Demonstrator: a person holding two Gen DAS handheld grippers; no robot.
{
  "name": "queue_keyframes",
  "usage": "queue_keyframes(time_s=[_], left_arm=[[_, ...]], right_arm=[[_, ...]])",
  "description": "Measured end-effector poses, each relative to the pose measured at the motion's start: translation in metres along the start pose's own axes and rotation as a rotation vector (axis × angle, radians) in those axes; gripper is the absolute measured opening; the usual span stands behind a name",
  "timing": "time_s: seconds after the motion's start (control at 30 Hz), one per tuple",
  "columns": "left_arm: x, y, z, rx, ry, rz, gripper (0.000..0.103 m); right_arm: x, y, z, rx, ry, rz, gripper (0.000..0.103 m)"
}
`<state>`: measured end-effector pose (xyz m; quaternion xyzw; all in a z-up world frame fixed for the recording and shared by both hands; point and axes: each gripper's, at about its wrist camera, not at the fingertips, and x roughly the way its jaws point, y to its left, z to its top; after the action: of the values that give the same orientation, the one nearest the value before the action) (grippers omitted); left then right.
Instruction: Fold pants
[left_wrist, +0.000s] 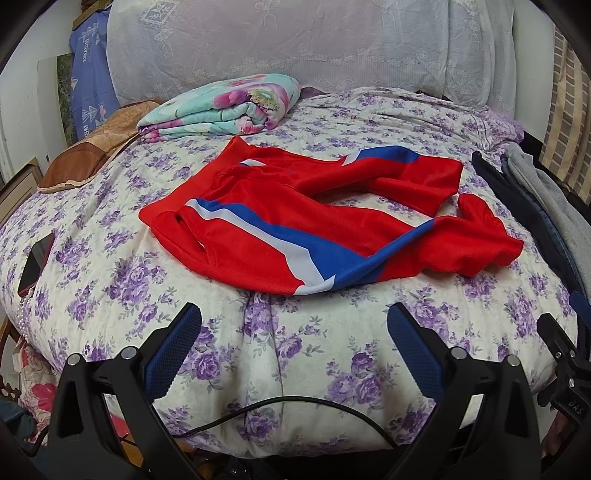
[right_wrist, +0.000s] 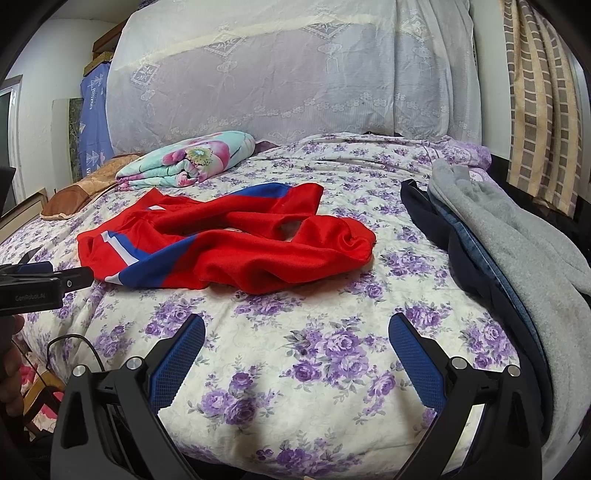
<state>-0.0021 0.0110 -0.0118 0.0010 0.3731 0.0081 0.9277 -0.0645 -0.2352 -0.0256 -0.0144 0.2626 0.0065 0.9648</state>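
Observation:
Red pants (left_wrist: 280, 221) with blue and white side stripes lie crumpled on the floral bedspread (left_wrist: 295, 350), waistband to the left, legs bunched to the right. They also show in the right wrist view (right_wrist: 236, 251). My left gripper (left_wrist: 295, 321) is open and empty, hovering over the bed's near edge just short of the pants. My right gripper (right_wrist: 295, 332) is open and empty, further right over bare bedspread (right_wrist: 314, 369). The left gripper's side (right_wrist: 44, 284) shows at the left edge of the right wrist view.
A folded floral blanket (left_wrist: 221, 107) and a brown pillow (left_wrist: 96, 147) lie at the back left. A stack of dark, denim and grey clothes (right_wrist: 517, 251) lies along the right edge. A phone (left_wrist: 35, 266) lies at the left. A black cable (left_wrist: 295, 410) runs along the near edge.

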Motion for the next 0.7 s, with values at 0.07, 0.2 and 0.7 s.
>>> queue_keyframes(time_s=[0.07, 0.2, 0.7], left_arm=[[0.0, 0.0, 0.0, 0.0, 0.0, 0.0, 0.099], [0.0, 0.0, -0.001, 0.003, 0.0, 0.002, 0.099], [0.01, 0.022, 0.033, 0.0, 0.018, -0.021, 0.099]], right_arm=[[0.0, 0.0, 0.0, 0.0, 0.0, 0.0, 0.1], [0.001, -0.002, 0.0, 0.003, 0.005, 0.002, 0.1], [0.019, -0.015, 0.006, 0.019, 0.02, -0.007, 0.1]])
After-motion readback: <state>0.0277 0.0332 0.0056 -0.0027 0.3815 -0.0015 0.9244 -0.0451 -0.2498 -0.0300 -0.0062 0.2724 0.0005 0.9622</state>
